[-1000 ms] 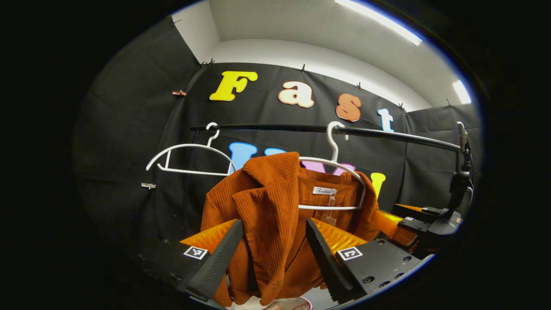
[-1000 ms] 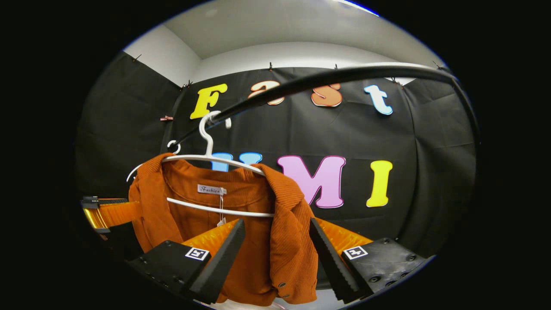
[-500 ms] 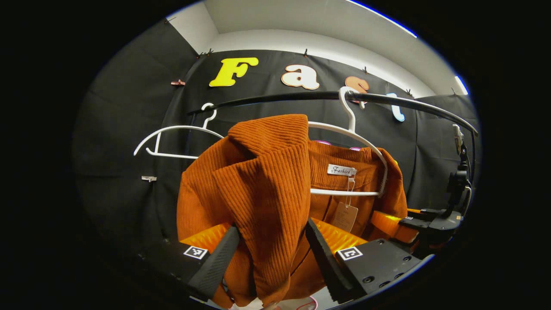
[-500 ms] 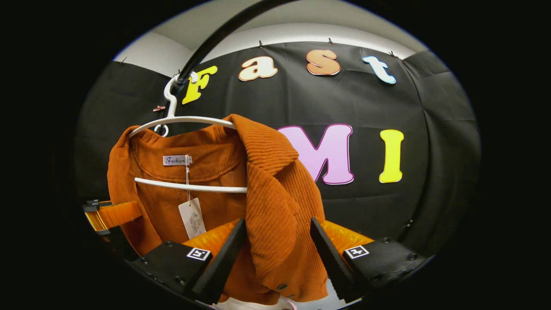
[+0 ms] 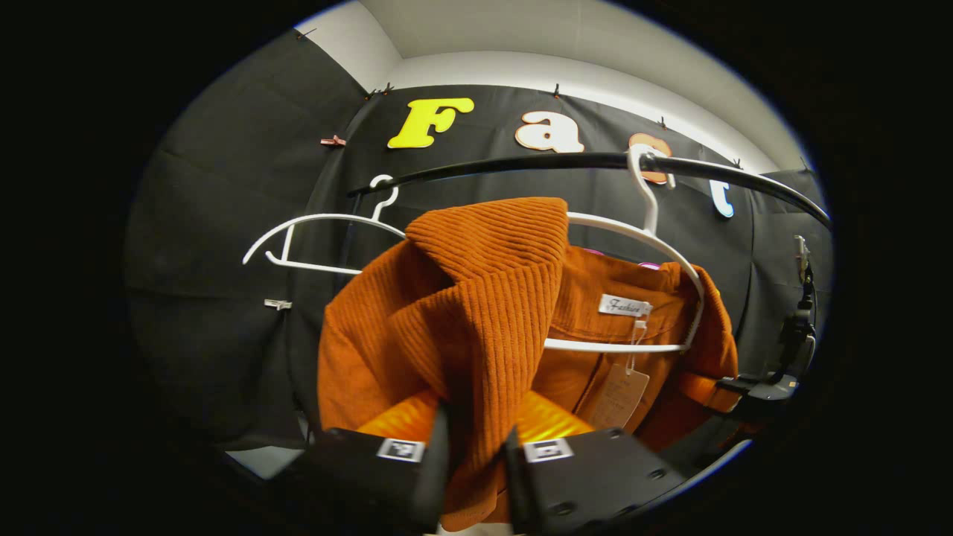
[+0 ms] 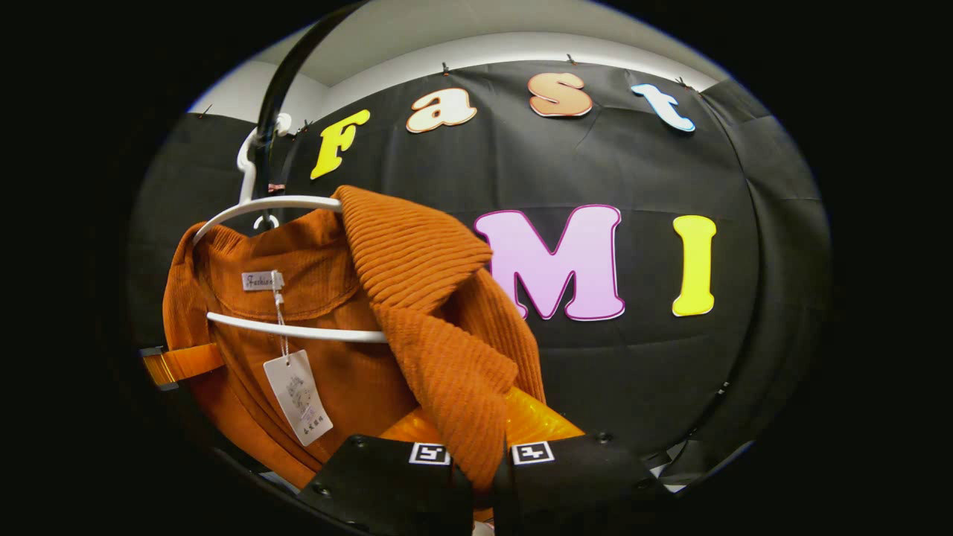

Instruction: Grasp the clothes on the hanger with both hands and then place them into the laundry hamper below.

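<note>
Booth: black cloth wall (image 5: 223, 246) on all sides, pinned up with small clips (image 5: 333, 141); white wall band and ceiling (image 5: 521, 37) above the cloth. In the left gripper view a black rail (image 5: 521, 162) runs across the upper part; in the right gripper view the same rail (image 6: 277, 97) curves up at the left.

Rust-orange corduroy jacket (image 5: 476, 298) hangs on a white hanger (image 5: 648, 231) hooked over the rail, collar open, neck label and paper tag (image 5: 618, 394) showing inside; in the right gripper view the jacket (image 6: 417, 298) sits left of centre on its hanger (image 6: 260, 208), the tag (image 6: 298, 398) dangling below the crossbar. A second white hanger (image 5: 320, 238), bare, hangs farther along the rail.

Left tool (image 5: 474, 461): fingers drawn close together, both pressing a fold of the jacket's front panel between them. Right tool (image 6: 480, 476): fingers likewise nearly closed, pinching the other front edge of the jacket.

The right tool also appears at the right rim of the left gripper view (image 5: 737, 391), against the jacket's far side; orange part of the left tool at the left rim of the right gripper view (image 6: 179, 365). A pale patch of floor (image 5: 268, 460) shows low at the left.
</note>
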A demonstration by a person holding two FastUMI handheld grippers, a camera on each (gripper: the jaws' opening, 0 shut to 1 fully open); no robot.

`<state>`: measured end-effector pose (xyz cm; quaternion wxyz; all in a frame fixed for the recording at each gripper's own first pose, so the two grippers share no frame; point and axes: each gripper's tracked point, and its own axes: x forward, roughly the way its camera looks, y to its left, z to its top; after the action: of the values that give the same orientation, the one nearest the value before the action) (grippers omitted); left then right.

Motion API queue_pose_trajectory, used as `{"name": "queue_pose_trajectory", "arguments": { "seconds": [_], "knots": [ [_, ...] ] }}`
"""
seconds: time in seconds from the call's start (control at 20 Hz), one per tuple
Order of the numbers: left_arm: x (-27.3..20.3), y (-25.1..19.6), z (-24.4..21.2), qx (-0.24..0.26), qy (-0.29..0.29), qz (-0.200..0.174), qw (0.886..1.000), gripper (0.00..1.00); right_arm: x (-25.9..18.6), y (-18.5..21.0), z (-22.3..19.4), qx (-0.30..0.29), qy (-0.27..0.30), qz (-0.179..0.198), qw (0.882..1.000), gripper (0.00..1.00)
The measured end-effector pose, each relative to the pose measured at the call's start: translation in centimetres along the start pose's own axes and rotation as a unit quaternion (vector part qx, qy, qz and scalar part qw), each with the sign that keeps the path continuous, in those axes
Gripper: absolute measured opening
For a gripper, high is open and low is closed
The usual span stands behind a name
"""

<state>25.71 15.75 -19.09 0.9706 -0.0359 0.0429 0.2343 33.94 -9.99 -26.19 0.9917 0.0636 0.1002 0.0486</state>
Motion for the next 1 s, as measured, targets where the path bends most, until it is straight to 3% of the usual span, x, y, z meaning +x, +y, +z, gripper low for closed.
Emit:
{"name": "queue_pose_trajectory", "arguments": {
  "seconds": [0.1,0.35,0.6,0.7,0.85,1.0],
  "knots": [
    [-0.2,0.6,0.5,0.006,0.000,0.011,1.000,0.08,0.1,-0.7,0.5,-0.001,-0.007,0.006,1.000,0.19],
    [-2.8,4.8,3.7,0.064,-0.020,0.062,0.996,0.06,-0.1,-4.5,3.5,0.042,-0.036,-0.012,0.998,0.19],
    [-4.1,7.1,7.7,0.102,-0.043,0.083,0.990,0.06,0.4,-8.2,6.7,0.050,-0.073,-0.048,0.995,0.19],
    [-4.3,6.9,8.1,0.131,-0.026,0.069,0.989,0.06,0.9,-8.4,7.4,0.057,-0.079,-0.052,0.994,0.19],
    [-6.2,5.3,6.3,0.155,0.034,-0.015,0.987,0.06,1.4,-9.1,8.3,0.028,-0.088,-0.063,0.994,0.19],
    [-6.9,4.6,7.2,0.131,0.041,-0.055,0.989,0.06,2.1,-9.5,9.6,0.029,-0.103,-0.066,0.992,0.19]
  ]
}}
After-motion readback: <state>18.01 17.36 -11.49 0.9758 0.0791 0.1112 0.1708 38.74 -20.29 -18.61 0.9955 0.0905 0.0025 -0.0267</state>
